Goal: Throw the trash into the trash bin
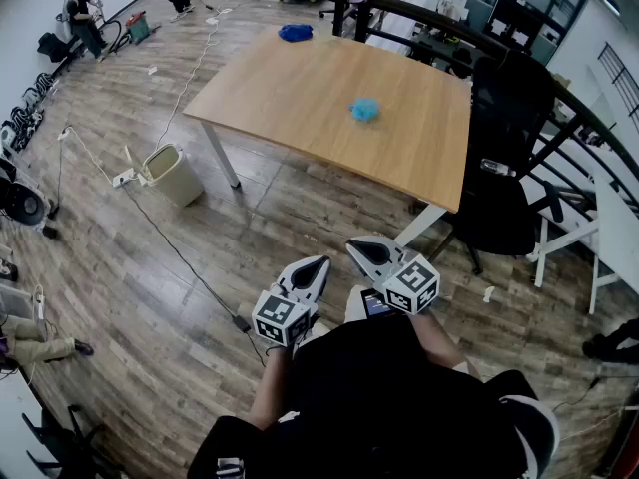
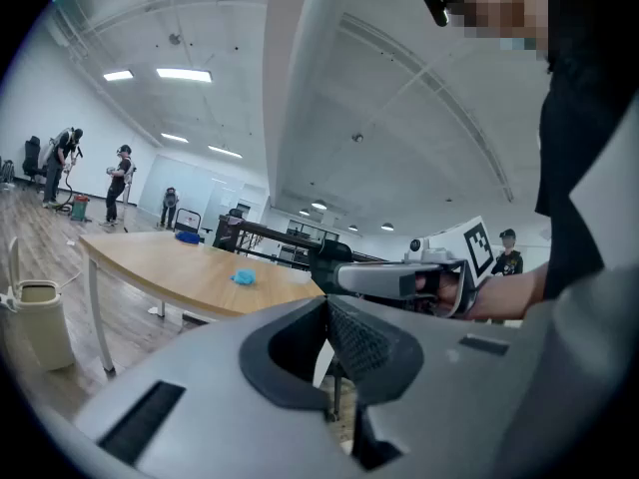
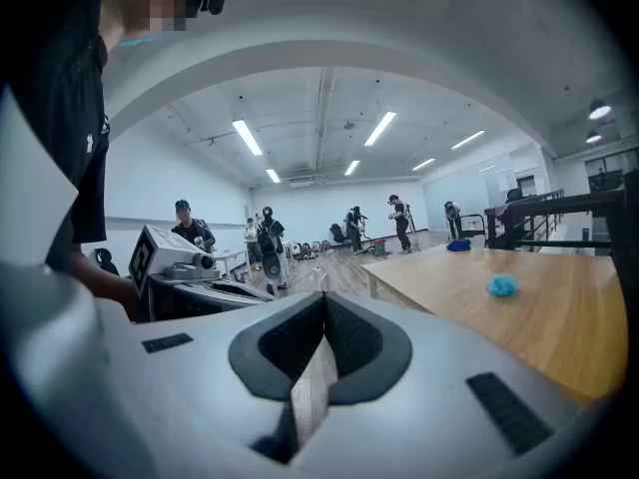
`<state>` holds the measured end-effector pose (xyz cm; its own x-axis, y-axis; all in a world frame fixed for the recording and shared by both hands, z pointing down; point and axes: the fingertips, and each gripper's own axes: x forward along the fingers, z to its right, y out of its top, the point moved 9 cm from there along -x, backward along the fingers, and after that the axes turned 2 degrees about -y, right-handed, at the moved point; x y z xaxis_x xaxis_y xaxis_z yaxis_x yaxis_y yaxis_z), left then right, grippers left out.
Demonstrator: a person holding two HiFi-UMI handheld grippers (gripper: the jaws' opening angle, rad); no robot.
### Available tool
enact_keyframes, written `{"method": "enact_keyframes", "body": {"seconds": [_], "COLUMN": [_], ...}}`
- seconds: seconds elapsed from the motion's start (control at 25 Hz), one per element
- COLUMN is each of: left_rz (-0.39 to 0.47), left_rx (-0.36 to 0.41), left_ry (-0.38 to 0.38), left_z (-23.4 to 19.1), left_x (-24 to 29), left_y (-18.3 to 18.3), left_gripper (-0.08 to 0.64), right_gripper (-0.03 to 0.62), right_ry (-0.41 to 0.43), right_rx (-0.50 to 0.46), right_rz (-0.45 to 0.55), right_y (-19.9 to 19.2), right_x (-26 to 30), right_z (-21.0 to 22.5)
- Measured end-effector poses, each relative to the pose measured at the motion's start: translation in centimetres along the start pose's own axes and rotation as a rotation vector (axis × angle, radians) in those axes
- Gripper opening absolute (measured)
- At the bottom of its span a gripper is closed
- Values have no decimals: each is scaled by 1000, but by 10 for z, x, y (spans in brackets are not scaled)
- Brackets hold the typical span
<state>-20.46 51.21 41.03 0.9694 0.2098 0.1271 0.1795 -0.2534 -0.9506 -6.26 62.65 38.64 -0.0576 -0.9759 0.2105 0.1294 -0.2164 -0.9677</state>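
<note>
I hold both claws low in front of my chest, side by side and just apart, both aimed toward the table at 12 o'clock. My left claw is clenched: in its own view the two dark pads meet at the tips with nothing between them. My right claw is clenched too, pads pressed together on nothing. The table, a pale wooden top on white legs, stands well apart from me across the plank floor. The trash, a small light-blue crumpled wad, lies near the middle of that top at 12 o'clock from my claws, touching nothing else. A darker blue wad lies at the table's far edge, at about 11 o'clock. The bin, beige, stands on the floor at 10 o'clock, just beside the table's near left leg and out from under the top, well apart from the trash. A cable runs along the floor past it. A black chair stands at 2 o'clock, by the table's right end. From my left claw's view the trash sits on the tabletop at 10 o'clock, the bin is at 9 o'clock by the frame's edge, and my right claw crosses at 3 o'clock. From my right claw's view the trash lies at 2 o'clock.
</note>
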Motion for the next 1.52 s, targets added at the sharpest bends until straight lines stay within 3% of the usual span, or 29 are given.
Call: {"method": "enact_keyframes", "body": {"seconds": [0.48,0.72,1.0,1.36,1.52], "left_rz": [-51,-96,-170,-251,-255], "left_rx": [-31,-22,33,102,77], "left_ry": [8,6,-50,-122,-129], "left_z": [-66,-124,-196,-239,-258], "left_x": [25,77,168,269,288], "left_y": [8,30,81,124,131], "left_gripper": [6,6,6,6,6], "right_gripper": [-2,-2,-2,-2,-2], "right_ry": [-60,-73,-98,-203,-225], "right_rx": [-7,35,52,97,101], "right_rz": [-38,-24,-4,55,40], "right_y": [10,18,40,58,68], "right_x": [50,104,163,187,201], "right_z": [57,128,225,341,370]}}
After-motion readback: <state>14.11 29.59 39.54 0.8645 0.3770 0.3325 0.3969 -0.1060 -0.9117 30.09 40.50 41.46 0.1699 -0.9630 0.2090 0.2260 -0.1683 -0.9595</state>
